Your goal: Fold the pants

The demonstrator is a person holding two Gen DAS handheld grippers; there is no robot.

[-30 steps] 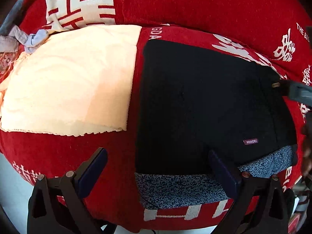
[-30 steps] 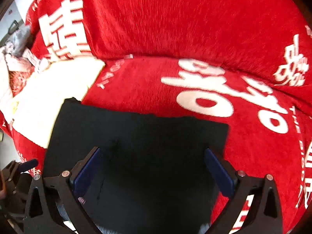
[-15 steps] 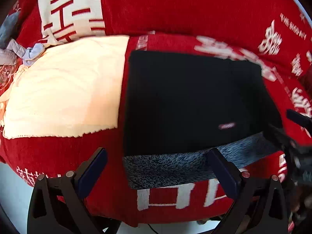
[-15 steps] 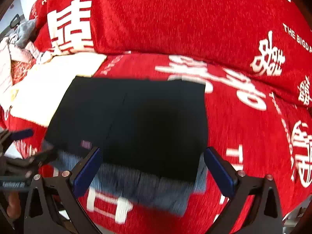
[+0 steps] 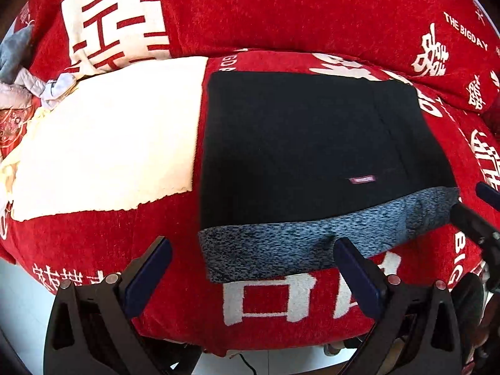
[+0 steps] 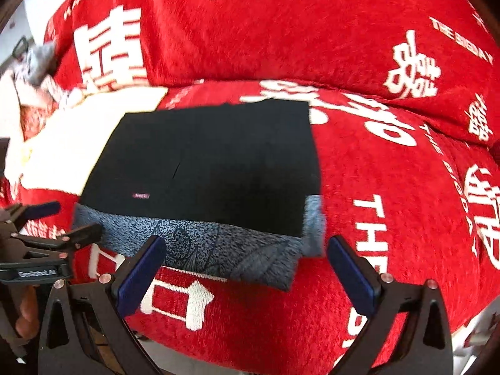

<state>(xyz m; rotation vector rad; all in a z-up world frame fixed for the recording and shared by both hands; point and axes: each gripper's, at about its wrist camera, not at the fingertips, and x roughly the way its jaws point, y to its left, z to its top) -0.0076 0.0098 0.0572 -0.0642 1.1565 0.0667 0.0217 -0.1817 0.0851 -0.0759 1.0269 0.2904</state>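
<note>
Pants (image 5: 300, 143): folded black, grey fleece lining showing, flat on red sofa cover (image 5: 281, 15).
Left tool (image 5: 250, 268): fingers apart, empty.
Right tool (image 6: 245, 257): fingers apart, empty.
Label (image 6: 141, 195): blurred, perhaps pink; unreadable.

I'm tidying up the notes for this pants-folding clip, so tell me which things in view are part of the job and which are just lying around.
Part of the job:
- black pants, folded, grey fleece lining showing along the near edge
- left gripper, open
- right gripper, open

Just lying about:
- cream cloth beside the pants
- bundle of grey and white clothes at far left
- red sofa cover underneath
</note>
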